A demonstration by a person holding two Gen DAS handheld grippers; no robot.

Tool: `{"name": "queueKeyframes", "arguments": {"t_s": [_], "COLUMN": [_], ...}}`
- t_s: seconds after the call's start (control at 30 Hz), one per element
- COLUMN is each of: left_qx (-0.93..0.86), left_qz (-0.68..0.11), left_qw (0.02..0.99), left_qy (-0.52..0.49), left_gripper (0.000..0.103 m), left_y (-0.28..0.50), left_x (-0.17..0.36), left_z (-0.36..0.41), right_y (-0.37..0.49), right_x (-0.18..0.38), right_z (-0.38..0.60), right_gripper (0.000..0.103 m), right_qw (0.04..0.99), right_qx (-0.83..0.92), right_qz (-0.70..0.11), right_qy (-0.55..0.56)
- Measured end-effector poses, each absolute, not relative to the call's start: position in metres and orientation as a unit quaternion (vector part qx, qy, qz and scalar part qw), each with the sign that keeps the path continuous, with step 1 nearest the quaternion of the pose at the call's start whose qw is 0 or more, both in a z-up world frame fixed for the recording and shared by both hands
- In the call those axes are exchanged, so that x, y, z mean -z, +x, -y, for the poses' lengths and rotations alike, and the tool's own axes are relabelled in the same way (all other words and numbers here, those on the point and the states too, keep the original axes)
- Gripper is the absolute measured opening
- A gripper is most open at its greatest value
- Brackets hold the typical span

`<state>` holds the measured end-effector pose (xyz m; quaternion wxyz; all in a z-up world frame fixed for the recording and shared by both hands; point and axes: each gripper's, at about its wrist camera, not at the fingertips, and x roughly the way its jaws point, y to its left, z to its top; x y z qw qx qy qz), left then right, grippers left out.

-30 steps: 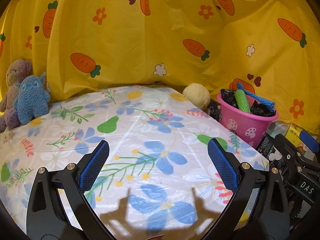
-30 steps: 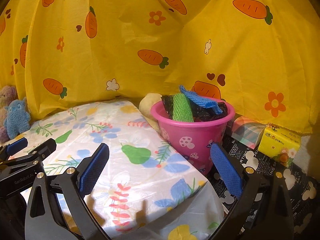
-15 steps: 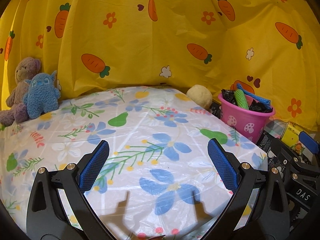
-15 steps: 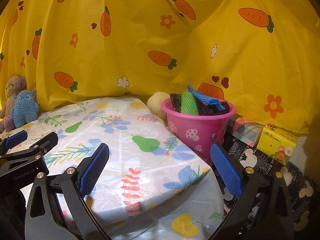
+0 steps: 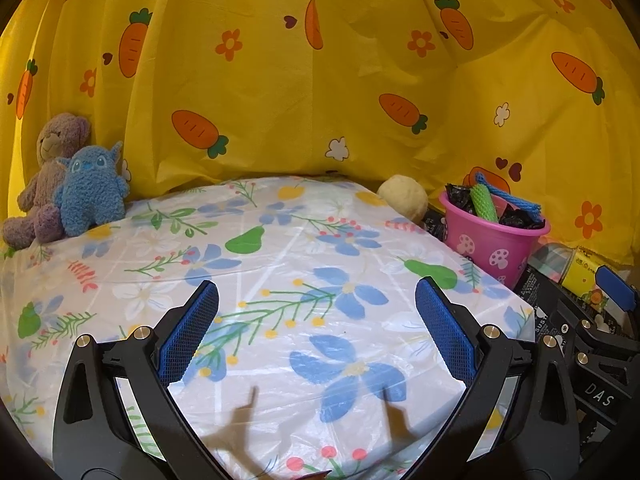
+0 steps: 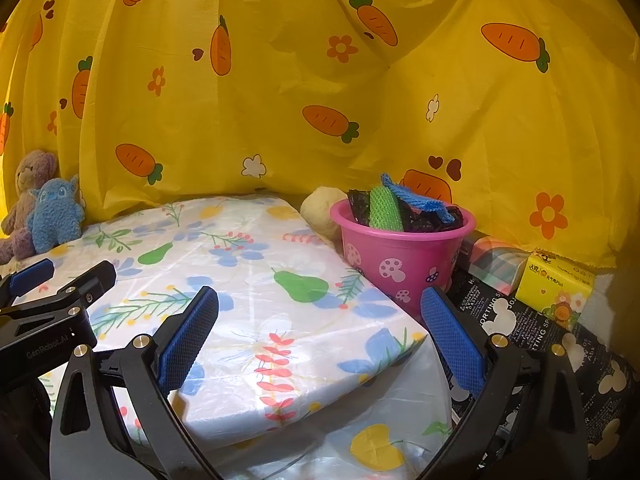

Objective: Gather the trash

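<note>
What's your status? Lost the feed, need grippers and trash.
Left gripper open, empty. Right gripper open, empty. Pink bucket holds trash. Nothing in the way.

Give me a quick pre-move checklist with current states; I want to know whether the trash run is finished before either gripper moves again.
1. Left gripper open and empty: ok.
2. Right gripper open and empty: ok.
3. Pink bucket upright beside the floral table cover: ok.
4. Trash in the bucket: green mesh piece, blue cloth and black wrappers are inside: ok.
5. No loose trash on the table cover: ok in both views.
6. Area under and behind the grippers: cannot tell.
</note>
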<state>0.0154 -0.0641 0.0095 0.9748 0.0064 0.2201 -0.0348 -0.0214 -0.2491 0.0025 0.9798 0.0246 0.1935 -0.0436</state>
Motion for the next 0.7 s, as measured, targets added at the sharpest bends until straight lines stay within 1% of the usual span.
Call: {"name": "queueKeyframes", "arguments": {"t_s": [0.7], "left_qx": [0.035], "left_qz": [-0.218], "left_qw": [0.975], "left_qy": [0.006], "left_gripper": [0.097], "left_y": [0.0119], "left_x": [-0.0123], "left_z": [0.0648], "right_y": [-0.0216], "right_x": [-0.003], "right_z": [0.2457], "right_gripper": [0.097], "right_qw": [0.98], "right_qx": [0.04], "right_qz": [-0.195], "right_qy": [0.026]}}
